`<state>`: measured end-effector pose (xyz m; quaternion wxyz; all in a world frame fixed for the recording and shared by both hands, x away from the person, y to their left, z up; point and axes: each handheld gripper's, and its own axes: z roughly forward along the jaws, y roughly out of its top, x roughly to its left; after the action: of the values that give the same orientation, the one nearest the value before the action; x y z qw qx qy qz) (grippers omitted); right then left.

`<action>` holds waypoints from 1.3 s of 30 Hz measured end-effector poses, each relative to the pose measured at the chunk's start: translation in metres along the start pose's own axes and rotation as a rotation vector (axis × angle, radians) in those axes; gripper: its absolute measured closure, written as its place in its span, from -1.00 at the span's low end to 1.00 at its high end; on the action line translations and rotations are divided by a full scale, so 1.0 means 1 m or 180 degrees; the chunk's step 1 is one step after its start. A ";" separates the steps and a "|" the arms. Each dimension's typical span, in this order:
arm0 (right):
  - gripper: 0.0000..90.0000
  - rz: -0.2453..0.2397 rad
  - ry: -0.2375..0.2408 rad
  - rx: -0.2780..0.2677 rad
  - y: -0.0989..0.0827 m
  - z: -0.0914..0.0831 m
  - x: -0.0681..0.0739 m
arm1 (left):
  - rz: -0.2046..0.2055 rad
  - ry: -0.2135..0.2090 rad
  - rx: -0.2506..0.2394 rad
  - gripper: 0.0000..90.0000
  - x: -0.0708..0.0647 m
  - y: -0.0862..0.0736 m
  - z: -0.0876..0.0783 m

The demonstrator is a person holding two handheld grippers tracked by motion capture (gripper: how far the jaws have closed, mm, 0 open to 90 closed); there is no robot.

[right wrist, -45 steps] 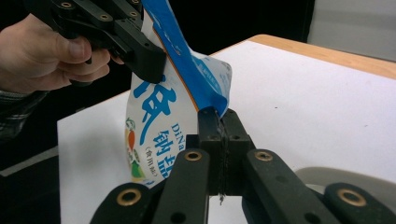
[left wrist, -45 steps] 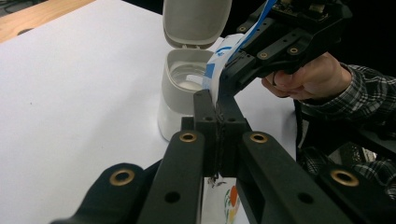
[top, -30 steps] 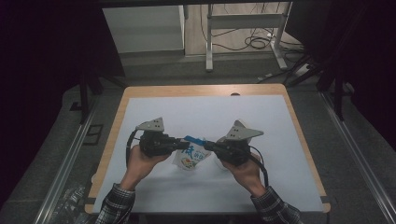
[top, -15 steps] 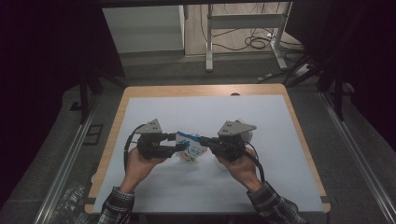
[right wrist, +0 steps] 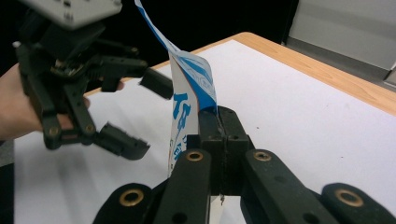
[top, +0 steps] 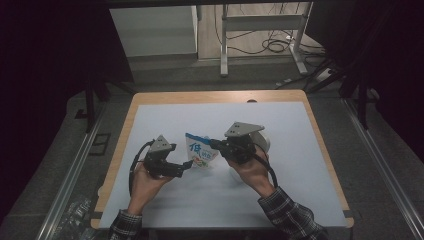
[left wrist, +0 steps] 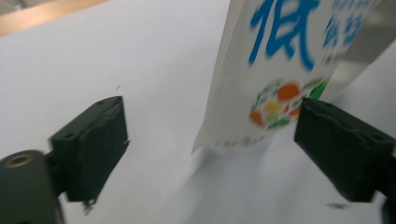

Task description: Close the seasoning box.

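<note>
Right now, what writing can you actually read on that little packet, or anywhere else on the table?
"低": one large blue character on the front of the packet, clearest in the left gripper view.
Smaller blue characters beside it at the packet's top right: too blurred to read.
Fine print along the packet's bottom edge, under the fruit picture: too small to read.
Blue print on the packet in the right gripper view: seen edge-on, unreadable.
The table carries no text.
</note>
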<state>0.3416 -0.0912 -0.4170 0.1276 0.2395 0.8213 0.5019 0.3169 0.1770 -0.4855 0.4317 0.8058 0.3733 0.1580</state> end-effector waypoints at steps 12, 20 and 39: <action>0.99 0.0012 -0.0159 0.0133 0.014 0.020 -0.008 | -0.0087 0.0123 0.0322 -0.98 -0.001 -0.035 0.015; 0.99 0.0074 -0.0275 0.0257 0.017 0.035 -0.017 | -0.0104 0.0192 0.0471 -0.99 -0.002 -0.060 0.026; 0.73 0.0029 -0.0432 0.0374 0.012 0.041 -0.024 | -0.0093 0.0229 0.0600 -1.00 -0.002 -0.061 0.030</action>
<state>0.3835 -0.0674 -0.4258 0.1664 0.2838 0.8377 0.4360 0.3046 0.1789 -0.5523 0.3425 0.8311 0.4135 0.1447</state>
